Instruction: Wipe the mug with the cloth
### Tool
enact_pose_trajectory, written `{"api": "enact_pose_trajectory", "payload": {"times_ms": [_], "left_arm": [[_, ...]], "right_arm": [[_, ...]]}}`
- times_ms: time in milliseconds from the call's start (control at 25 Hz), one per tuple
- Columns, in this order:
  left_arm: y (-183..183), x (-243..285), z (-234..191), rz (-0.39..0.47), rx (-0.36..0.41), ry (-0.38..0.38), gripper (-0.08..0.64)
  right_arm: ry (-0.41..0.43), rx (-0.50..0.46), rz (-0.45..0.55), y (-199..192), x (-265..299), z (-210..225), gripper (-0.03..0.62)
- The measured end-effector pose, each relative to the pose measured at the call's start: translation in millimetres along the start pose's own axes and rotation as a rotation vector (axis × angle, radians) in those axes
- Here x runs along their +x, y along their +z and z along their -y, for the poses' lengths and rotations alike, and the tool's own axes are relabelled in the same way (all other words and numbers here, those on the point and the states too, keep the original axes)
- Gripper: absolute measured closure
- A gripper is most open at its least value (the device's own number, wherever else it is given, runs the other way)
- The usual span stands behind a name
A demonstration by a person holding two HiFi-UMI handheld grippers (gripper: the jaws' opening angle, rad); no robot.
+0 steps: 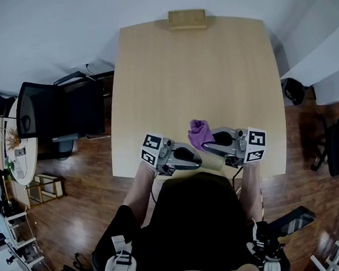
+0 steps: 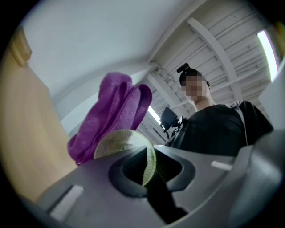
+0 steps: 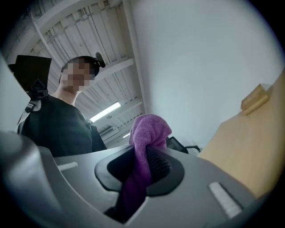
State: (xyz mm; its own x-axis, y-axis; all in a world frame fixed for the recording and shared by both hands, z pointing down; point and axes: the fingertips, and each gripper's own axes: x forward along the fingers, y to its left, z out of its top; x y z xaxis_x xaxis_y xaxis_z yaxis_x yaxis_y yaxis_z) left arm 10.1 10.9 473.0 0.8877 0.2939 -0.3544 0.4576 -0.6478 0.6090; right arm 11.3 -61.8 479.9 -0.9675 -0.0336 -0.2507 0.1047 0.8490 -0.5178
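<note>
Level over the counter's (image 1: 194, 76) near edge, tips facing, the left gripper (image 1: 196, 160) pinches the pale green mug (image 1: 214, 161) by its rim while the right gripper (image 1: 209, 144) clamps the purple cloth (image 1: 200, 133) beside it.

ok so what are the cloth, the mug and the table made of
The cloth: purple, fuzzy nap, likely microfibre. The mug: pale green, thin hard smooth wall, probably glazed ceramic, maybe plastic. The table: light wood-look top, matte; solid or laminate unclear.
</note>
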Motion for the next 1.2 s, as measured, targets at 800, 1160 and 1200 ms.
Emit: {"api": "enact_pose_trajectory", "payload": {"times_ms": [800, 1160, 1200], "left_arm": [[-14.3, -17.1, -19.8, -0.074, -0.058, 0.106, 0.515], [-21.4, 1.7, -16.1, -0.038, -0.058, 0.045, 0.518], [-9.7, -6.1, -20.1, 0.037, -0.048, 0.067, 0.518]], "right_arm": [[-0.007, -0.24, -0.212, -21.6, -10.6, -16.8, 0.532], [-0.163, -0.046, -0.09, -20.0, -3.1, 34.4, 0.531], [-0.26, -0.011, -0.036, -11.4, -15.4, 51.3, 0.531]]}}
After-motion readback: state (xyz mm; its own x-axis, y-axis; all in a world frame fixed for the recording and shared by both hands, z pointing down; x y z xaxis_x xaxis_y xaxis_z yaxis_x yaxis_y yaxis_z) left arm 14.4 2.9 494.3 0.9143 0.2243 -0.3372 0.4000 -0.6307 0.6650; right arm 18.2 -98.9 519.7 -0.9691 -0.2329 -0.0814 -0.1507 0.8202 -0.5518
